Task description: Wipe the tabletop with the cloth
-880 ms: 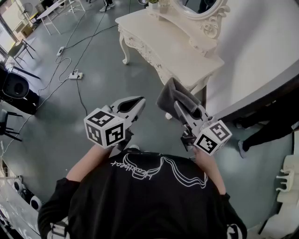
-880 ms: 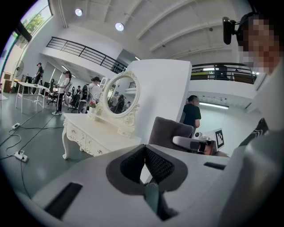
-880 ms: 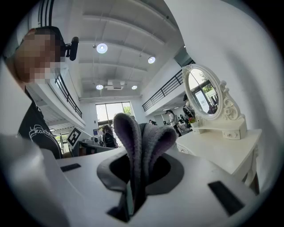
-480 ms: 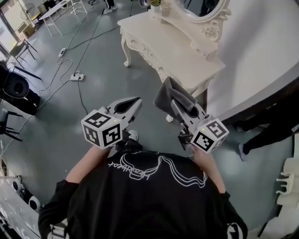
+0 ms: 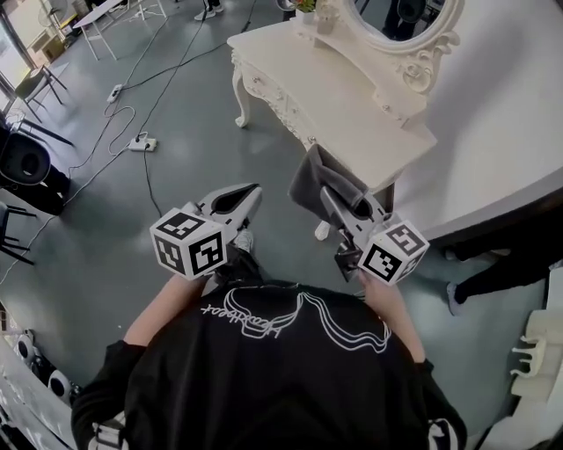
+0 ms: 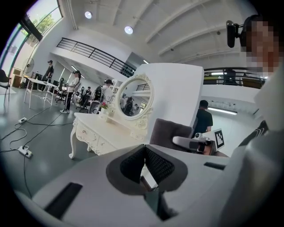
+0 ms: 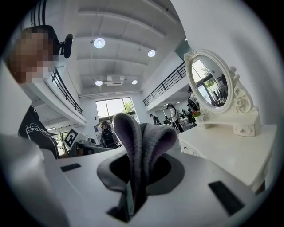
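Note:
A grey cloth (image 5: 315, 183) hangs folded from my right gripper (image 5: 338, 195), which is shut on it; in the right gripper view the cloth (image 7: 140, 142) stands up between the jaws. The cream dressing table (image 5: 352, 97) with its oval mirror (image 5: 400, 13) stands just ahead, its near corner beside the cloth. Its top (image 7: 230, 148) shows at the right of the right gripper view. My left gripper (image 5: 249, 195) is held to the left over the floor, jaws shut with nothing between them (image 6: 143, 163). The table (image 6: 95, 128) lies beyond it in the left gripper view.
The grey floor carries cables and a power strip (image 5: 141, 142) at the left. Dark chairs (image 5: 22, 167) stand at the far left. A white curved wall (image 5: 519, 114) runs to the right of the table, with a person's legs (image 5: 493, 264) below it.
The table has come a little nearer and shifted right in the head view. Both grippers keep their pose, the cloth still in the right one.

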Motion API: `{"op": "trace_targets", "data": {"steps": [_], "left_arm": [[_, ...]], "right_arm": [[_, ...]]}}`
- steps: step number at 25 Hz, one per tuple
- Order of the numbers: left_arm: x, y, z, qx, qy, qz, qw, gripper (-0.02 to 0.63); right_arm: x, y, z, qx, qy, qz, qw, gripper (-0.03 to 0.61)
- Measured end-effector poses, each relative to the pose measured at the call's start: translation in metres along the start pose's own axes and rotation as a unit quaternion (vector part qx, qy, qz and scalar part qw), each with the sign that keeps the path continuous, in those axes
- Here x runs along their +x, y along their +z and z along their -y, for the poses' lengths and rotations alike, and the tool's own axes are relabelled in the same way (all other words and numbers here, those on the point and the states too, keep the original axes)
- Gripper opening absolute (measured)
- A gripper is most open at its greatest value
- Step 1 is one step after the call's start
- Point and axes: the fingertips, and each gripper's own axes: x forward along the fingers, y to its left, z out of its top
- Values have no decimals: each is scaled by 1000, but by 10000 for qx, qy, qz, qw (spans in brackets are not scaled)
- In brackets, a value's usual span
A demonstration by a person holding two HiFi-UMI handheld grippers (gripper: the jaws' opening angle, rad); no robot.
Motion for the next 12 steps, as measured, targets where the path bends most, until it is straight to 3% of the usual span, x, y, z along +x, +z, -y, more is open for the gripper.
{"op": "trace_targets", "data": {"steps": [12], "left_arm": [[82,68,-197,-243,107,-345,9991,5]], "right_arm": [[178,16,109,480,-354,-329,9977,51]]}}
